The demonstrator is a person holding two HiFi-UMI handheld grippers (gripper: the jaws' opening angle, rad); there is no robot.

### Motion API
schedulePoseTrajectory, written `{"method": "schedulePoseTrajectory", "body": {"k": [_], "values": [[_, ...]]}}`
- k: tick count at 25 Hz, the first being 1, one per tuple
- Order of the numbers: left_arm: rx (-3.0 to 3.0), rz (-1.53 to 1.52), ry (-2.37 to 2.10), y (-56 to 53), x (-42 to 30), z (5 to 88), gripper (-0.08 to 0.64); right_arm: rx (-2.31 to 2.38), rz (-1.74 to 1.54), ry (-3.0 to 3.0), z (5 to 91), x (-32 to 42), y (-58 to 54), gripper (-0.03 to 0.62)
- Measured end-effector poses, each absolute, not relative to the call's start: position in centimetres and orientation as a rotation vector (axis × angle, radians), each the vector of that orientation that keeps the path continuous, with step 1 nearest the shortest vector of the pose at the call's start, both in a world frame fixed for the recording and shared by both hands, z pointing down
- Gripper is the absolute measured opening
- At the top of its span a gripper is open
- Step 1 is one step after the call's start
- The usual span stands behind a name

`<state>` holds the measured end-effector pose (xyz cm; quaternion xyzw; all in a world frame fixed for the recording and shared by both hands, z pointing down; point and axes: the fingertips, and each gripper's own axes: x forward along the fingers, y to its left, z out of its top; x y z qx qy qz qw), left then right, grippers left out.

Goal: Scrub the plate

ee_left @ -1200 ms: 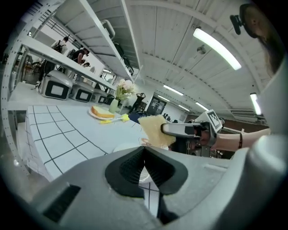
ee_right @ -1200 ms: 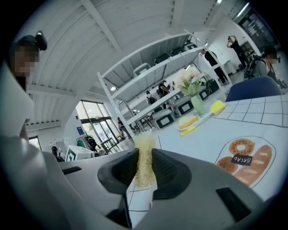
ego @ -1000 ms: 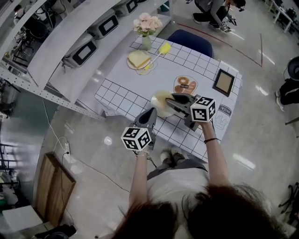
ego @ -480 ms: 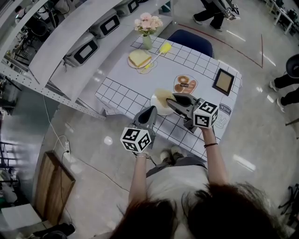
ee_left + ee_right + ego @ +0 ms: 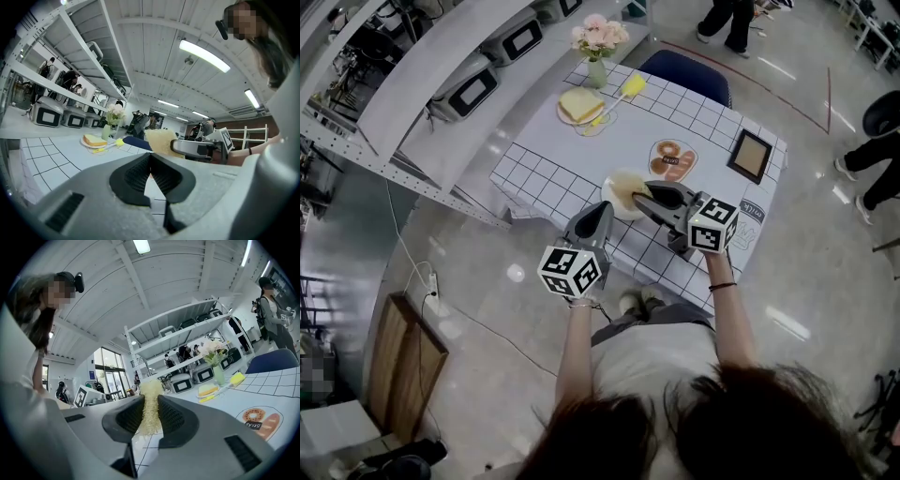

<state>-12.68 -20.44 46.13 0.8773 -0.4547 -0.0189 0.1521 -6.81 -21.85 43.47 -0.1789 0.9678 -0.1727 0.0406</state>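
Two grippers hang at the table's [image 5: 534, 178] near edge. The right gripper [image 5: 639, 199] has its fingers clamped on a soft, fibrous yellow scrubber [image 5: 150, 397], held over the plate [image 5: 609, 192], which lies flat on the checked cloth. Just to the plate's left, the left gripper [image 5: 601, 210] is pressed together on nothing. The plate looks stiff, smooth and breakable, and probably slides easily. Pinching its near-left rim should steady it.

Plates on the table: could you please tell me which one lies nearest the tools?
The pale plate at the table's near edge, beneath the right tool's yellow scrubber; the other plate, beside the vase, holds bread.
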Motion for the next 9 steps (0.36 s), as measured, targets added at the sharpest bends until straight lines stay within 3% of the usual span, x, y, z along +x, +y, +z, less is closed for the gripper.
{"method": "schedulePoseTrajectory", "body": {"k": [9], "values": [[2.513,-0.051,-1.304,-20.03,-12.56,46.24,0.011,-0.542,-0.529,2.962,43.52,-6.45,-21.43,0.08]]}}
